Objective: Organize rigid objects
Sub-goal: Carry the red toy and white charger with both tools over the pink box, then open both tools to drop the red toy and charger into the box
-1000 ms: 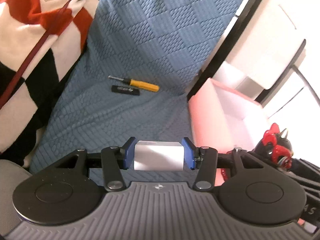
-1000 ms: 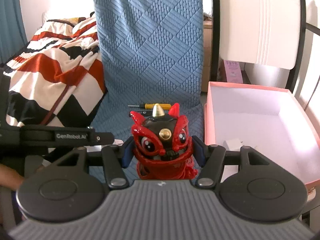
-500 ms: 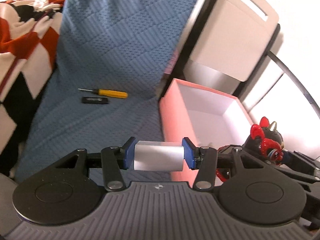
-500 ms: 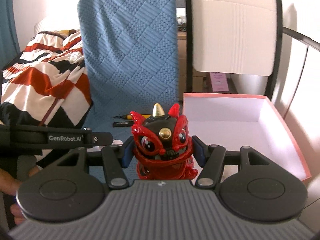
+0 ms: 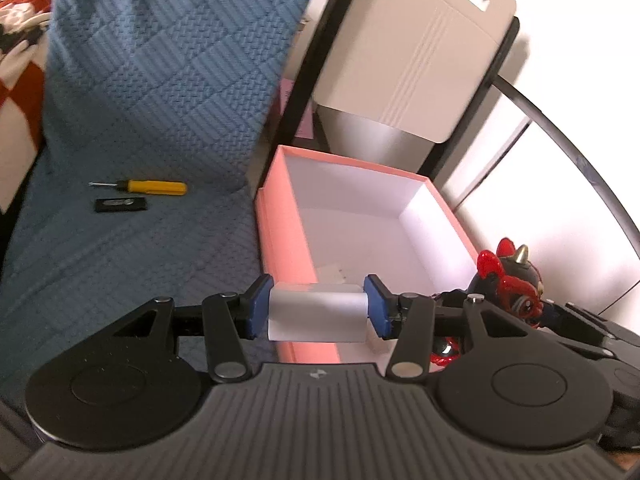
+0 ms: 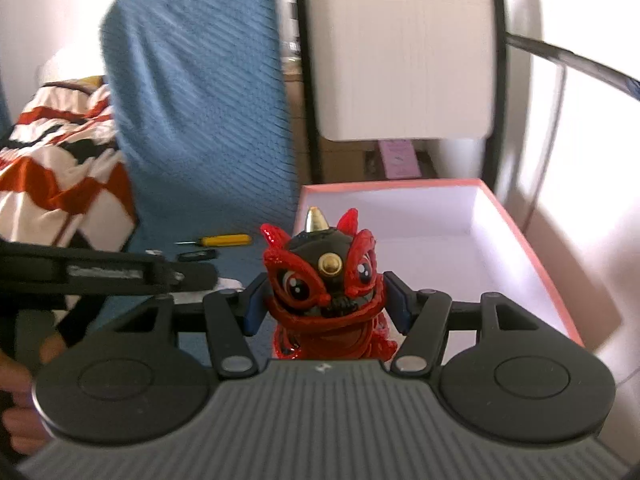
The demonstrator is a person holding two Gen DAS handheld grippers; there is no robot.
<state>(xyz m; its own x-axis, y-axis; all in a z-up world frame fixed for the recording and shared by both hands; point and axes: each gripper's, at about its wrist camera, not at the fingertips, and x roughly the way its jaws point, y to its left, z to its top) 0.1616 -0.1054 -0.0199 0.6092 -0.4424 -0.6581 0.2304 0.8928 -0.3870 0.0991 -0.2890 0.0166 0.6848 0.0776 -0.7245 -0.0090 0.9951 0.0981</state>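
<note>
Grippers both loaded. Left hand-held gripper clamps a white block between its blue pads, poised above the near wall of the pink box. Right hand-held gripper grips a red-and-black lion figurine, upright, facing the camera, at the box's near left corner. Box interior white, with a small pale item on its floor. Yellow screwdriver and a flat black item lie just beside each other on the blue quilted cover, left of the box.
</note>
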